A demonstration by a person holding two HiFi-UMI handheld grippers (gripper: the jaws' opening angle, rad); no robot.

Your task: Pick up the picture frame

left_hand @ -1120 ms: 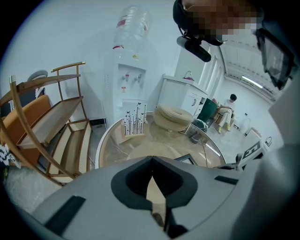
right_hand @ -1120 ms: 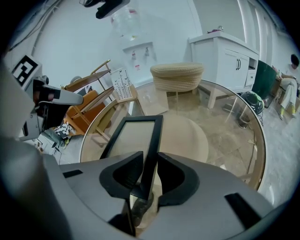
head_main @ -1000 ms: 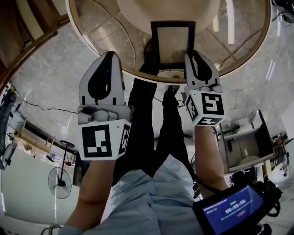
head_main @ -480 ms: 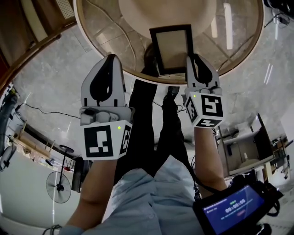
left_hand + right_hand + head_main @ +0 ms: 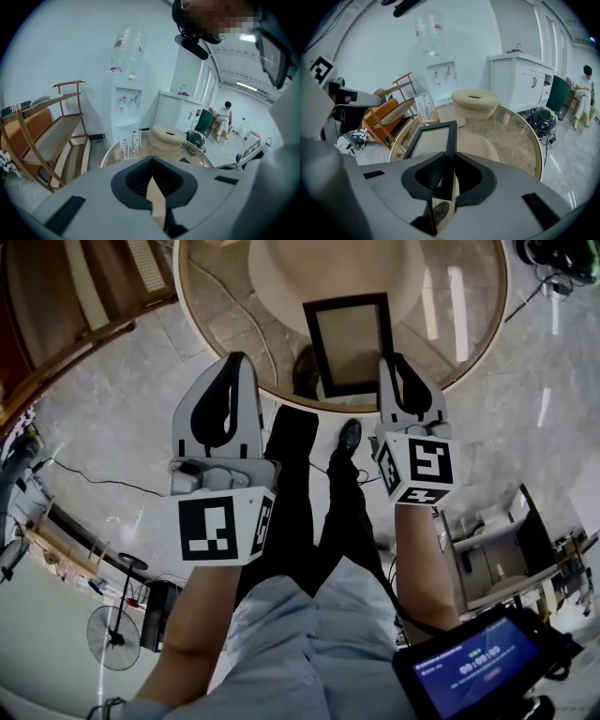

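Observation:
The picture frame (image 5: 349, 345), black with a beige panel, hangs tilted over the near side of the round glass table (image 5: 459, 324). My right gripper (image 5: 394, 364) is shut on the frame's right bar. In the right gripper view the bar (image 5: 451, 136) runs between the dark pads (image 5: 433, 171), and the jaws (image 5: 449, 158) have just been closing on it. My left gripper (image 5: 234, 362) hovers left of the frame, apart from it. In the left gripper view its jaws (image 5: 152, 159) meet at the tips with nothing held.
On the table stand a round beige wooden piece (image 5: 476, 103) and a small printed card (image 5: 424, 108). A wooden rack (image 5: 51, 136) and a water dispenser (image 5: 124, 108) are to the left, a white cabinet (image 5: 520, 79) behind. The person's shoe (image 5: 349, 437) shows below.
Both grippers have risen side by side. The frame has come up with the right gripper, and the table looks smaller and farther below.

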